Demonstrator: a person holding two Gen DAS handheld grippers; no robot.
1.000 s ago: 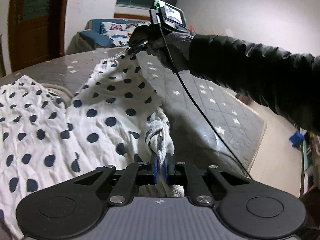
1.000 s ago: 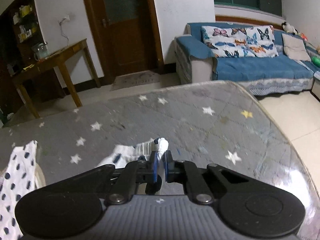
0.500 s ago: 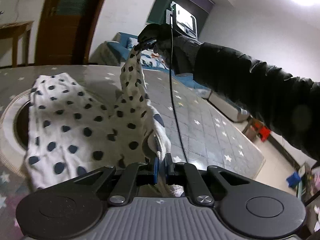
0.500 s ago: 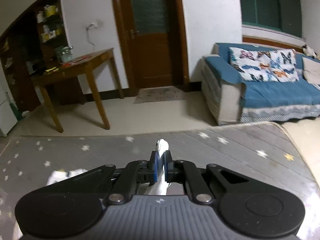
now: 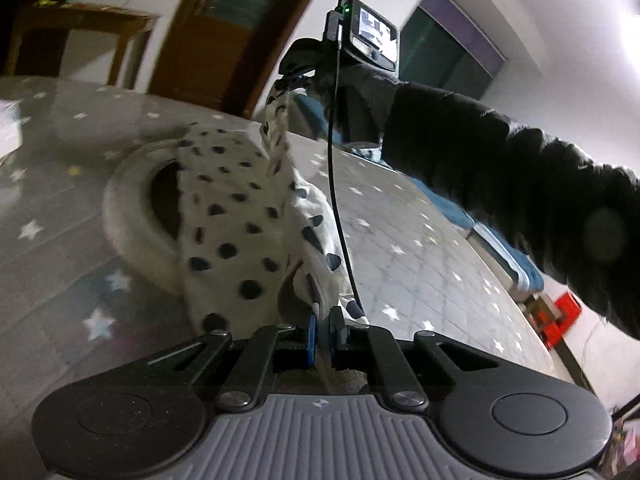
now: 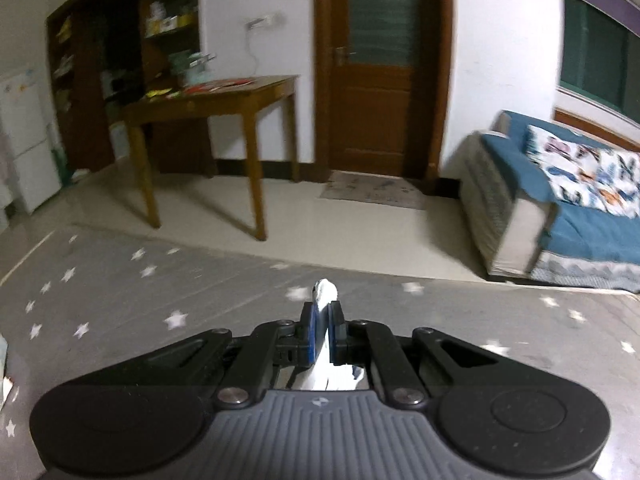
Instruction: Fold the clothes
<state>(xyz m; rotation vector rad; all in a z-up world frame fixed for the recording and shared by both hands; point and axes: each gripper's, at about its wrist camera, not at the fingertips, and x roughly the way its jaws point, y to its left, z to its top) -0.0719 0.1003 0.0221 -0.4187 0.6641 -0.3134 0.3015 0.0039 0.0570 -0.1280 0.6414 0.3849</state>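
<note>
A white garment with dark blue polka dots point(image 5: 236, 216) hangs stretched between my two grippers above a grey star-patterned table point(image 5: 60, 248). My left gripper point(image 5: 324, 322) is shut on one end of it. My right gripper point(image 5: 294, 80), held in a black-gloved hand, is shut on the other end, higher and farther away. In the right wrist view the right gripper point(image 6: 322, 316) pinches a white tip of the garment point(image 6: 326, 290) that sticks out past the fingertips. The lower part of the cloth drapes over a round pale ring point(image 5: 124, 216) on the table.
The person's black-sleeved arm point(image 5: 500, 168) and a black cable point(image 5: 334, 184) cross the right side. A wooden table point(image 6: 216, 96), a brown door point(image 6: 376, 64) and a blue sofa point(image 6: 568, 208) stand beyond the table's edge. A red object point(image 5: 560, 320) lies on the floor at right.
Both grippers have risen with the garment, lifting it off the table so it hangs bunched between them. The right wrist view has tilted up toward the room.
</note>
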